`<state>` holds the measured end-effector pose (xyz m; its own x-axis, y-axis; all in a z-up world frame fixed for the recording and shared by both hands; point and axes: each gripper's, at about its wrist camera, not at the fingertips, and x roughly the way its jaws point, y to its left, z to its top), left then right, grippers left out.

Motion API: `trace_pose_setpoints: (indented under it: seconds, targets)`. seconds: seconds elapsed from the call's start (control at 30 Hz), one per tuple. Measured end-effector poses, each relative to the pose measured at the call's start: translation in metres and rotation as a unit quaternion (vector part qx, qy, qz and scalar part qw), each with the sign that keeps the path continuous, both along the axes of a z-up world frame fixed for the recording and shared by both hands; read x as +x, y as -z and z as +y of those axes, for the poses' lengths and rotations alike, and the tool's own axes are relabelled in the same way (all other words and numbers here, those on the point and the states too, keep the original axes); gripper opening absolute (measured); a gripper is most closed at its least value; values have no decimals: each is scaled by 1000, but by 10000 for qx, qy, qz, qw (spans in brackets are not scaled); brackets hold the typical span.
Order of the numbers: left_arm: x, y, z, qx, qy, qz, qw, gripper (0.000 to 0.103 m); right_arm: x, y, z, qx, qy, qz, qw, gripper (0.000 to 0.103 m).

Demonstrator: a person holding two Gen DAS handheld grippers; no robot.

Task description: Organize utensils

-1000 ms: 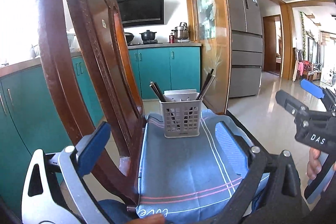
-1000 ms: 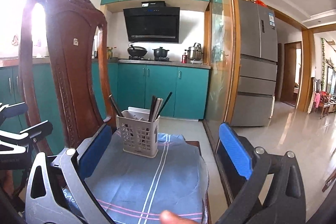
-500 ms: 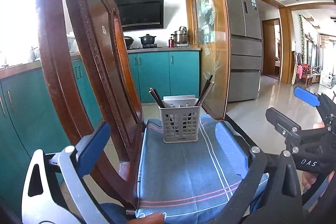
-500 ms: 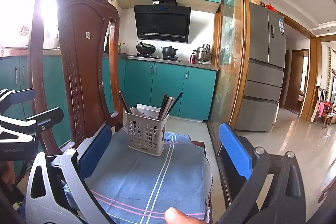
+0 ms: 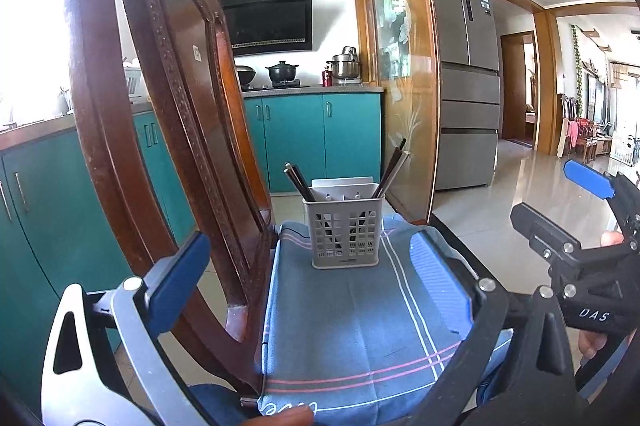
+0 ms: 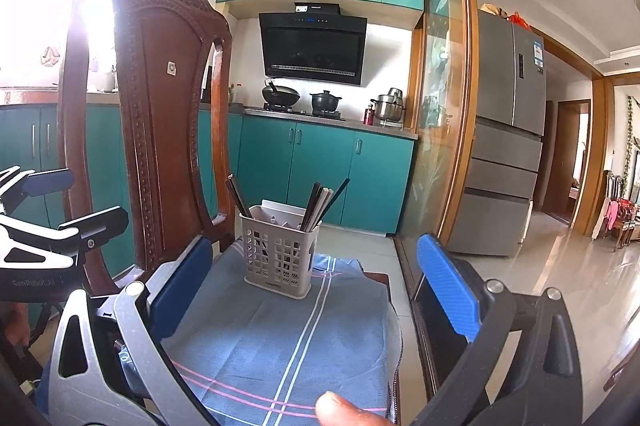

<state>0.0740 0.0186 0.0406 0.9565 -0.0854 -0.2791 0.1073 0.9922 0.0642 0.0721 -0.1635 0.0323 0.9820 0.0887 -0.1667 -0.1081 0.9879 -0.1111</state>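
A wooden chair stands in a kitchen, and a blue cloth with white and pink lines covers its seat. A grey basket stands upright on the cloth, toward the far end of the seat, just beside the tall carved back of the chair. Dark chopsticks lean out of the basket, some to one side and some to the other. The left gripper is spread wide with nothing in it, low over the near part of the cloth. The right gripper is spread wide too and holds nothing, and it points at the basket. Behind the chair are teal cupboards, a black hood over a stove with pots, and a grey fridge. The floor is pale and shiny.
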Motion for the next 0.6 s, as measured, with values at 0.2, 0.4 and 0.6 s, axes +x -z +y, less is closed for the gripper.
trace_pose_setpoints:
  seconds: [0.2, 0.4, 0.6]
  targets:
    - [0, 0, -1, -4, -5, 7, 10000, 99, 0, 1, -1, -4, 6, -20, 10000, 100]
    - [2, -1, -3, -19, 17, 17, 10000, 99, -2, -1, -2, -56, 15, -79, 10000, 100]
    - [3, 2, -4, -86, 127, 99, 9998, 99, -1, 0, -2, -64, -4, -7, 10000, 100]
